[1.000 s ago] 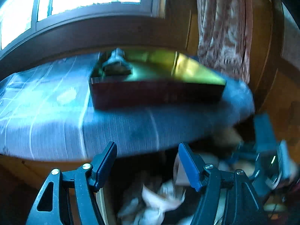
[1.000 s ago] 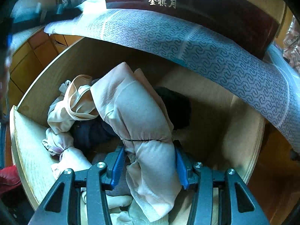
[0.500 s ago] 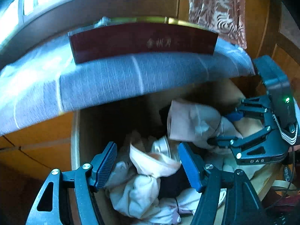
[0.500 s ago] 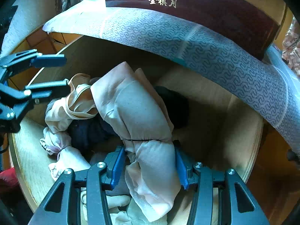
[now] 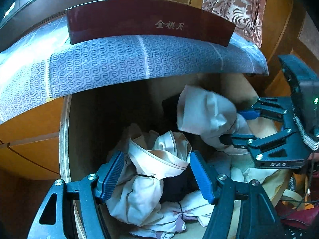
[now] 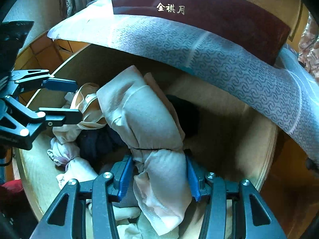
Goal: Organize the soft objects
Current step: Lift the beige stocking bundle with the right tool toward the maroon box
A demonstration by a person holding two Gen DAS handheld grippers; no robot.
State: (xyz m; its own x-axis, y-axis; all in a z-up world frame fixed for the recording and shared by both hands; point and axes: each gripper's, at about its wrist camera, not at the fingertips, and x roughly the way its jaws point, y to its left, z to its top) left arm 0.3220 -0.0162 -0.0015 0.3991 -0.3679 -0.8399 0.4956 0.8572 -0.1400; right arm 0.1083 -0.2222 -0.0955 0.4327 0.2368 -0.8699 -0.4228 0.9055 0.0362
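An open wooden drawer (image 5: pixel 64 139) (image 6: pixel 269 145) holds several tied bundles of pale and dark cloth. My right gripper (image 6: pixel 157 176) is shut on a pale pink tied cloth bundle (image 6: pixel 145 123) and holds it over the drawer; it also shows in the left wrist view (image 5: pixel 205 115). My left gripper (image 5: pixel 157 171) is open, its fingers on either side of a peach-and-white bundle (image 5: pixel 159 159) in the pile, not closed on it. That gripper shows in the right wrist view (image 6: pixel 65 99) at the left.
A blue patterned cloth (image 5: pixel 123 59) (image 6: pixel 199 47) hangs over the cabinet top above the drawer. A dark red box with gold characters (image 5: pixel 147 22) (image 6: pixel 199 14) stands on it. A patterned curtain (image 5: pixel 235 4) hangs at the back right. Dark garments (image 6: pixel 185 115) lie deep in the drawer.
My left gripper has swung down from the cabinet top into the drawer and now straddles the peach-and-white bundle. The right gripper has held its bundle still.
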